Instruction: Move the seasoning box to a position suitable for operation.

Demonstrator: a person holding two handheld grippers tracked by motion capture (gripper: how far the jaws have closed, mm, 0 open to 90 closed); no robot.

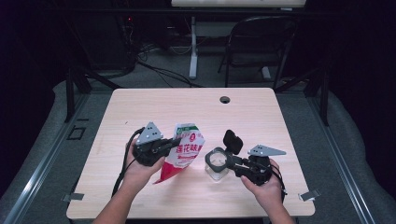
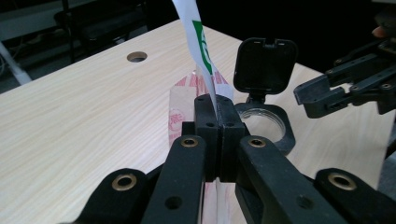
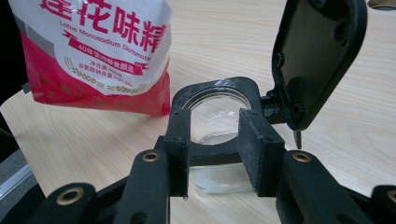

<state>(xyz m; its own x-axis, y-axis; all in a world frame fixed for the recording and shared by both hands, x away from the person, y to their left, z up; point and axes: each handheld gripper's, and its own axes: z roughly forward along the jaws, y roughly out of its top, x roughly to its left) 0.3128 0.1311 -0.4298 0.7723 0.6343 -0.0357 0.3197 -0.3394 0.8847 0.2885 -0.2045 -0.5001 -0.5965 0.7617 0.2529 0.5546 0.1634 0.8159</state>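
Your left claw (image 1: 173,141) is squeezed shut on the edge of the red and white bag (image 1: 186,151), left of middle in the high view. Your right claw (image 1: 223,162) hugs the open jar (image 1: 217,162), just right of the bag. The bag's long side leans toward the jar's mouth.

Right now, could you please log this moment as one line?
left gripper: shut on seasoning bag | right gripper: clamps glass jar | hinged lid: open

Bag (image 1: 184,151) hangs just left of jar (image 1: 217,163), narrow gap btwn. Jar's raised lid (image 1: 232,141) blocks its far side. I've open table (image 1: 196,105) beyond both, up to cable hole (image 1: 225,99).
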